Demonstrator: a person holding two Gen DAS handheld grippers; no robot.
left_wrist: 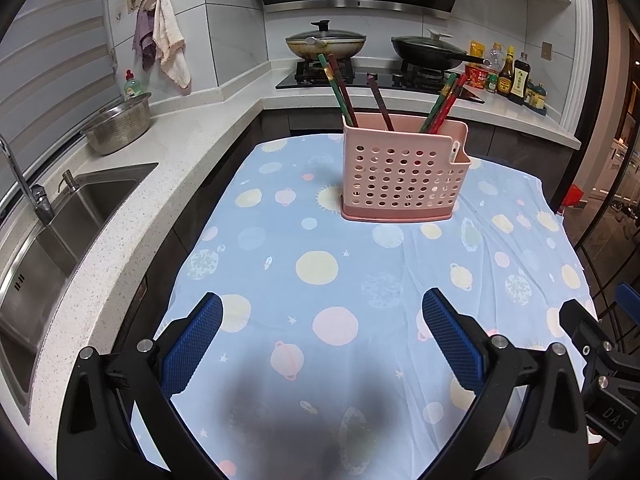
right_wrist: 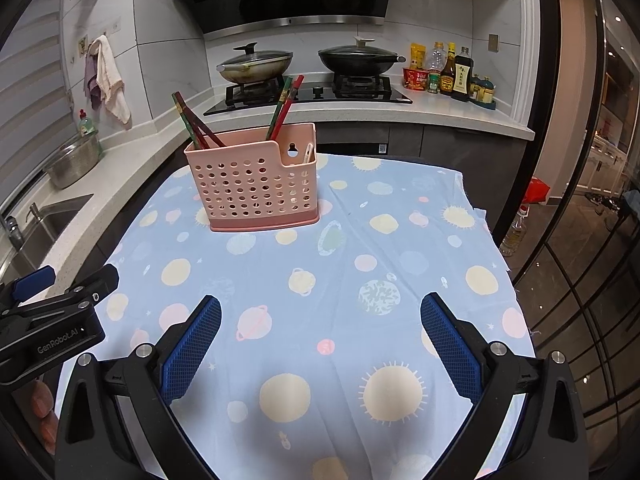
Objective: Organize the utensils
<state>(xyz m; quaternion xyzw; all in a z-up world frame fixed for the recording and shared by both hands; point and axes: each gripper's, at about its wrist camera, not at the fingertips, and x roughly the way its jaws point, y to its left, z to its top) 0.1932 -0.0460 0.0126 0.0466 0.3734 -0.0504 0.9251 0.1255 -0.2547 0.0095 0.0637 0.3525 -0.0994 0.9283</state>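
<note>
A pink perforated utensil holder [left_wrist: 400, 172] stands upright on a table covered with a blue planet-print cloth [left_wrist: 288, 272]. Several red and green chopsticks [left_wrist: 344, 92] lean in its left and right compartments. The holder also shows in the right wrist view [right_wrist: 256, 184] with its chopsticks [right_wrist: 282, 108]. My left gripper [left_wrist: 322, 328] is open and empty above the near cloth, well short of the holder. My right gripper [right_wrist: 320, 332] is open and empty, to the right of the left one. The left gripper's body [right_wrist: 52, 320] shows at the right view's left edge.
A white counter [left_wrist: 132, 216] with a steel sink [left_wrist: 48, 240] and a metal colander [left_wrist: 120, 124] runs along the left. A stove with two lidded pans [left_wrist: 326, 42] lies behind the table. Sauce bottles [right_wrist: 456, 74] stand at the back right. A glass door [right_wrist: 592, 240] is on the right.
</note>
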